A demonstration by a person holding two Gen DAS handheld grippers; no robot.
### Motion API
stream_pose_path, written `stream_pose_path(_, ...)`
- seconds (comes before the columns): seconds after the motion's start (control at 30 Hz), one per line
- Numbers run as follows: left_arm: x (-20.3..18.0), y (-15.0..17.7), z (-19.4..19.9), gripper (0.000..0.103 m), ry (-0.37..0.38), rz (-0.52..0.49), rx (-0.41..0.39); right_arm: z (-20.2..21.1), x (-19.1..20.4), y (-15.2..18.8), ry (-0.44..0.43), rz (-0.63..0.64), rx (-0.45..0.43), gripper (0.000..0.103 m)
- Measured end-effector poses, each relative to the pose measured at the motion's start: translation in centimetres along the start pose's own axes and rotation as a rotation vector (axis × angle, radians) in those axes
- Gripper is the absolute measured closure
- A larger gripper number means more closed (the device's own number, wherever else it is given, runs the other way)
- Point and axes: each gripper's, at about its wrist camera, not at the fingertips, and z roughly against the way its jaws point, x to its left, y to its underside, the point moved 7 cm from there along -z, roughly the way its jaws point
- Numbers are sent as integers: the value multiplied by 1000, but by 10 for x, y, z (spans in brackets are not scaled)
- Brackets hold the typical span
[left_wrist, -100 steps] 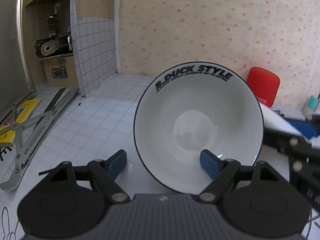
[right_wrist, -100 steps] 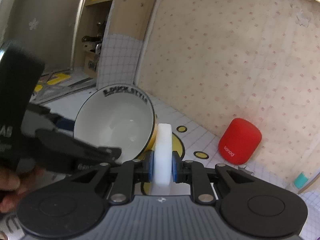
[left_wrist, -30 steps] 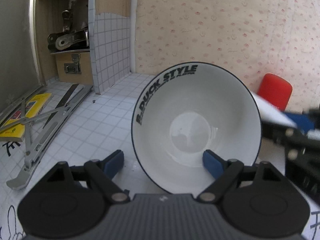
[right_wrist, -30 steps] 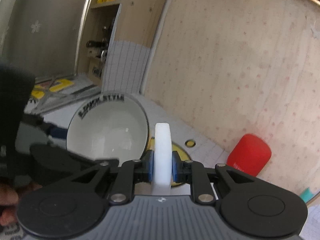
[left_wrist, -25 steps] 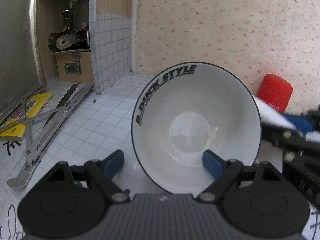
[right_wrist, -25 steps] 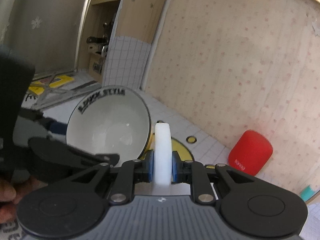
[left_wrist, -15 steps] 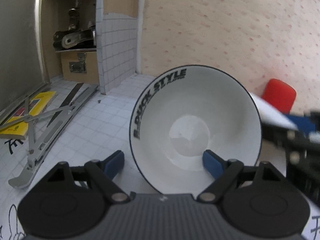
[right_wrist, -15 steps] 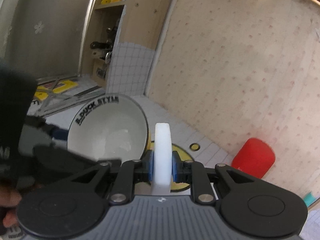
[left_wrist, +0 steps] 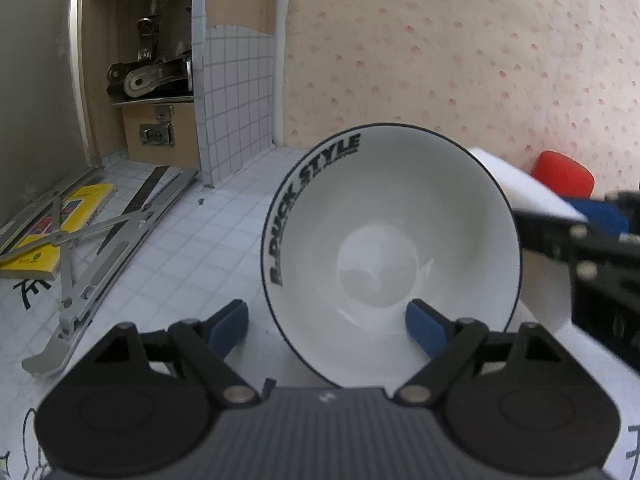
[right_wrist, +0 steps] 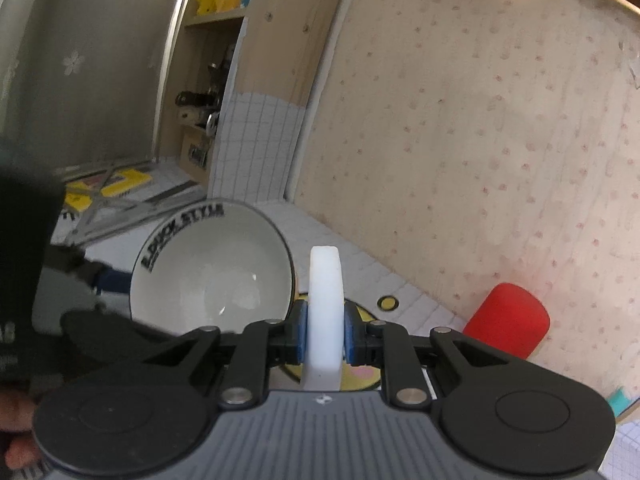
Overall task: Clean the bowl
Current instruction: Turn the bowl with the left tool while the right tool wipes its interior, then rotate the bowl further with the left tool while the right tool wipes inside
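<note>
White-gridded worktop (left_wrist: 192,240), dotted wallpaper behind. Left hand-held gripper (left_wrist: 326,322) clamps the tilted bowl (left_wrist: 390,248) wall, one finger inside. Right hand-held gripper (right_wrist: 325,330) pinches a white sponge (right_wrist: 326,300) just beside the rim. Judgement: wiping not yet begun; interior looks clean.

bowl (left_wrist: 392,240) | inner rim, black print: "B.DUCK STYLE" | smaller line beneath: unreadable

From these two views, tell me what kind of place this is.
Probably a corner of a home set up as a work surface, not a real kitchen: floral wallpaper, a grid-patterned table covering, and a wooden shelf unit holding metal hardware. No sink or tap shows.
</note>
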Motion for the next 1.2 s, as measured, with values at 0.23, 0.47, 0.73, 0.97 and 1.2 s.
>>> stream_pose_path(0.23, 0, 2, 2, 16, -8, -1, 1, 3, 4, 24, -29, -7, 45, 86)
stream_pose_path(0.47, 0, 4, 5, 16, -17, 4, 0, 3, -3, 9, -12, -6, 3, 86)
stream_pose_path(0.73, 1, 4, 5, 16, -24, 5, 0, 0, 5, 19, -23, -4, 30, 86)
stream_pose_path(0.97, 4, 4, 5, 15, -32, 9, 1, 3, 10, 23, -35, 2, 42, 86)
stream_pose_path(1.2, 9, 8, 10, 15, -54, 7, -1, 9, 10, 8, -22, -3, 7, 86)
